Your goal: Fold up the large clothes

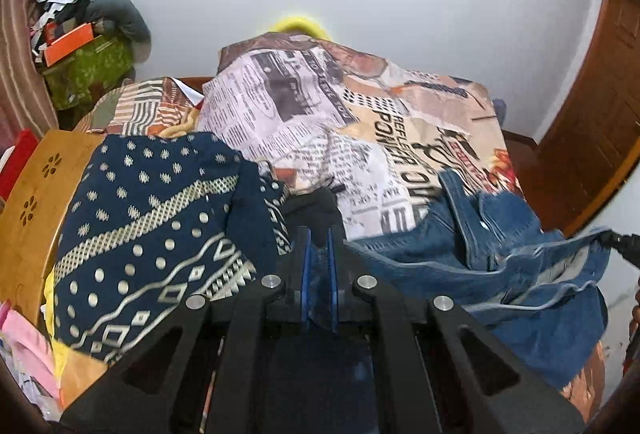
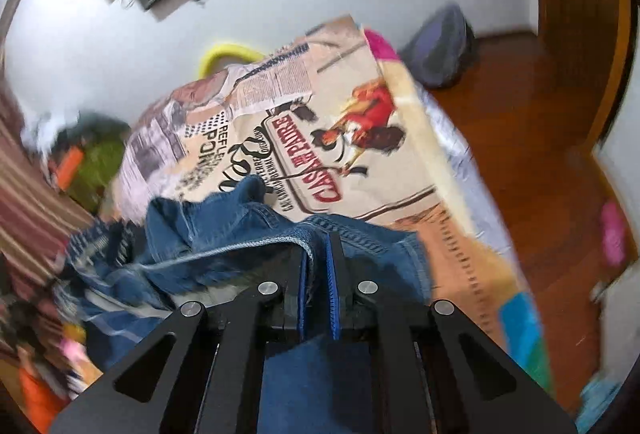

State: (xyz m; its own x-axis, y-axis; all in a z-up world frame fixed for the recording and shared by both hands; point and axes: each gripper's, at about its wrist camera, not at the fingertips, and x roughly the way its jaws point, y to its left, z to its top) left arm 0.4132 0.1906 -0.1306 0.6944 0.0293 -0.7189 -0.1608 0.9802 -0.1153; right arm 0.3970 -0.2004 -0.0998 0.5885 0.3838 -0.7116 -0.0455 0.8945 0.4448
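Note:
Blue jeans lie bunched over the near part of a bed covered with a newspaper-print sheet. My left gripper is shut on denim of the jeans near their left end. My right gripper is shut on a hemmed edge of the jeans and holds it above the bed; its tip also shows at the far right of the left wrist view. The right wrist view is motion-blurred.
A navy patterned cloth is draped over a wooden chair at the left. A cluttered pile with an orange box stands at the back left. A wooden door and wooden floor lie right.

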